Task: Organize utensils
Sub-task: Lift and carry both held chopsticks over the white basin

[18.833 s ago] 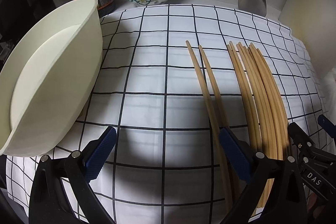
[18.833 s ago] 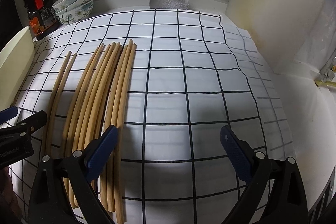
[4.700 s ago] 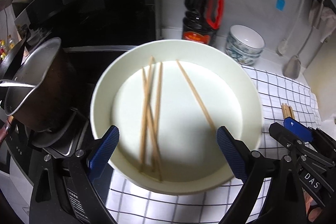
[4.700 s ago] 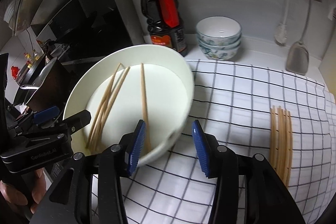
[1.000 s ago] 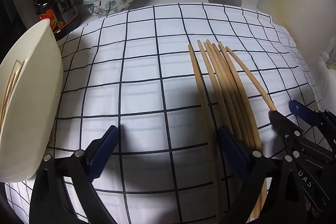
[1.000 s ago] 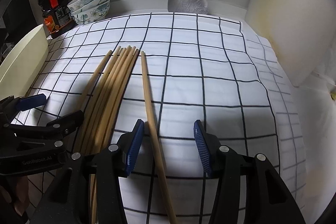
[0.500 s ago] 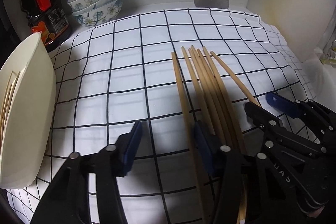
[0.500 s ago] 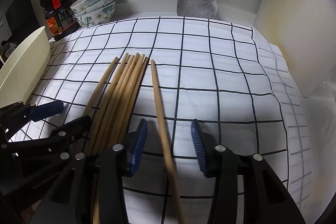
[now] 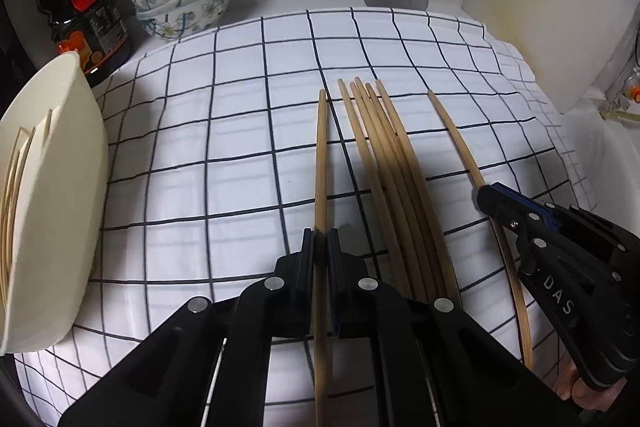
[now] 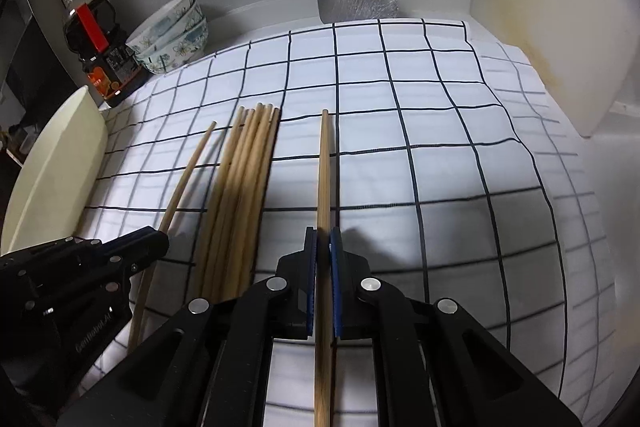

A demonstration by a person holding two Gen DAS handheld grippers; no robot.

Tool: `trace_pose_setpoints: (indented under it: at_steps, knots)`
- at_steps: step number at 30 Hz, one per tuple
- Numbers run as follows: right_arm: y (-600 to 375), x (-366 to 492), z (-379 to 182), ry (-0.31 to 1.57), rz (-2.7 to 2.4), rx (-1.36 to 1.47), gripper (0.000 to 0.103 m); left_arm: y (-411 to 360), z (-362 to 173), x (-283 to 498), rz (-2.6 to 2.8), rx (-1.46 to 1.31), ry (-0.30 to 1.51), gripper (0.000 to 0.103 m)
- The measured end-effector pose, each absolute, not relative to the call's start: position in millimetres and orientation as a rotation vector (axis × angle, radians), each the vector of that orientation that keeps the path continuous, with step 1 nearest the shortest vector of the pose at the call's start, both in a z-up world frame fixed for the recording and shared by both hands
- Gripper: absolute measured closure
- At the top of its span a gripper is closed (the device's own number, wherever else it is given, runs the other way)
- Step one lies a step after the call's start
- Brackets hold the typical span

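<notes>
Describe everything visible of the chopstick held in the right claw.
The chopstick in the right claw is a long, thin, round stick of pale tan wood or bamboo, plain and unmarked. It runs straight along the claw's axis, clamped partway along between the blue pads, its far tip over the checked cloth. It is set apart to the right of the loose bundle of chopsticks.
</notes>
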State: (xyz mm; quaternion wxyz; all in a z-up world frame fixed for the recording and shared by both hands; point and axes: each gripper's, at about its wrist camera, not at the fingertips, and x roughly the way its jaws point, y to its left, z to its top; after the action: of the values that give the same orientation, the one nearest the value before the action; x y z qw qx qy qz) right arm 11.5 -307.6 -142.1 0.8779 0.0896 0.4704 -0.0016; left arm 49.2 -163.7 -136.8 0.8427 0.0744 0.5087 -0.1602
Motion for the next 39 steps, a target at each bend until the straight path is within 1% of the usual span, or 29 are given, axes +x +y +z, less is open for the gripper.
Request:
trace_pose_setpoints:
  at_steps: [4,10,20,25,33,39]
  knots:
    - [-301.2,1.4,-128.7,0.971,0.0,0.193,0.097,-151.0,-115.1,42.2,-0.356,0.162,1.043,0.096]
    - [-278.7,-7.8,-91.0,0.926,0.017,0.178,0.097,-118.2,-74.5,37.2,-0.36,0.132,0.988,0.096]
    - [-188.9,6.9,-28.2,0.827,0.168,0.093,0.097,-25.7,-11.3,41.6,-0.282,0.059,0.861,0.096]
    - [-131.9,21.6,-12.9,0.801,0.256,0.052,0.097,29.3,1.1,47.1,-0.219,0.014,0.842,0.094]
    - [-62.9,42.8,-8.2,0.811,0.363,0.01,0.097,111.3,13.4,54.2,-0.118,-0.071,0.814,0.094]
    - [-18.8,59.2,-20.9,0.845,0.428,-0.012,0.097,152.5,-1.1,67.1,-0.053,-0.1,0.84,0.094]
